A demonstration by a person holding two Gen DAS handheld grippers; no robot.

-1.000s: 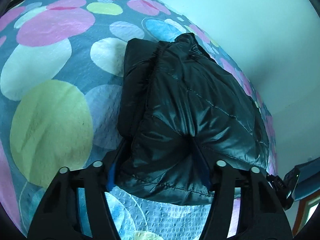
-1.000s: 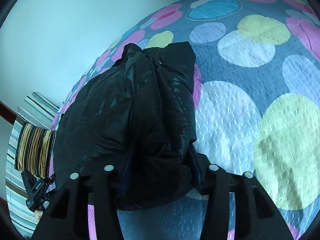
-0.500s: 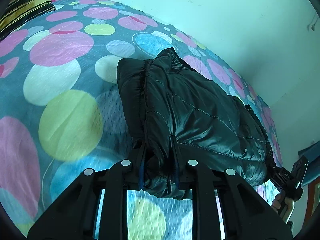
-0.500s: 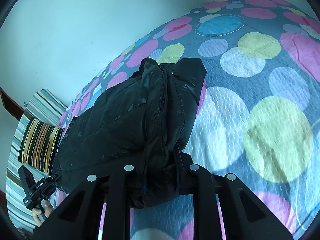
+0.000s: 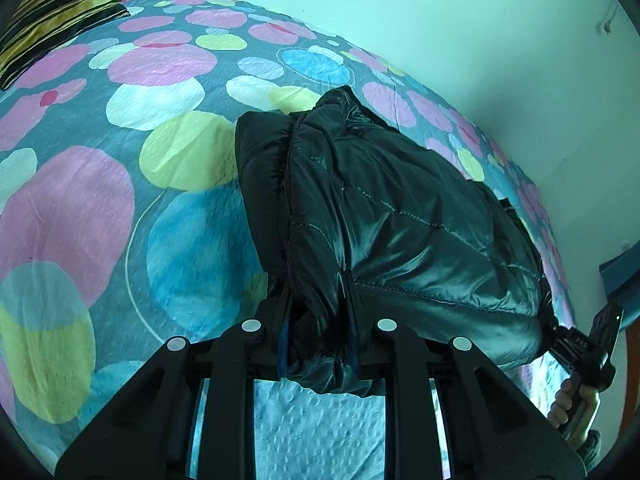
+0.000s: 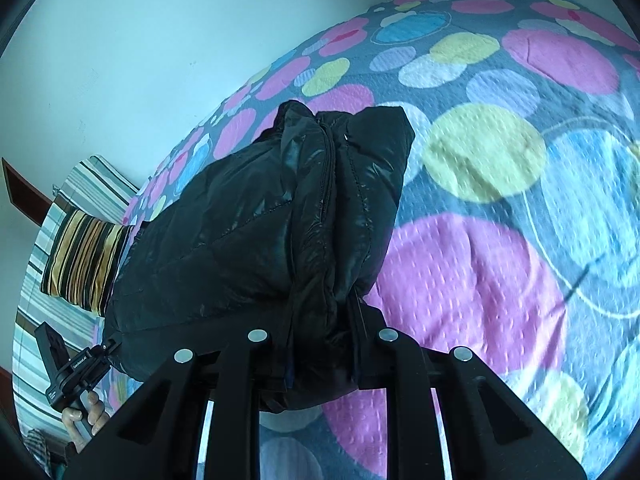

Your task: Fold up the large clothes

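A shiny black puffer jacket lies folded in a thick bundle on the bed, raised at its near edge. My left gripper is shut on one near corner of the jacket, the fabric bunched between its fingers. My right gripper is shut on the other near corner of the same jacket. Each view shows the opposite gripper at the far end of that edge: the right one with a hand under it, the left one likewise. The pads are hidden by fabric.
The bedspread is grey with large pink, yellow, blue and white circles and spreads wide around the jacket. A striped yellow and black pillow lies at the head. A pale wall runs along the far side.
Both grippers closed on the jacket's near edge, then drew back and up with it, dragging the bundle toward me. More bedspread and wall show beyond the jacket now.
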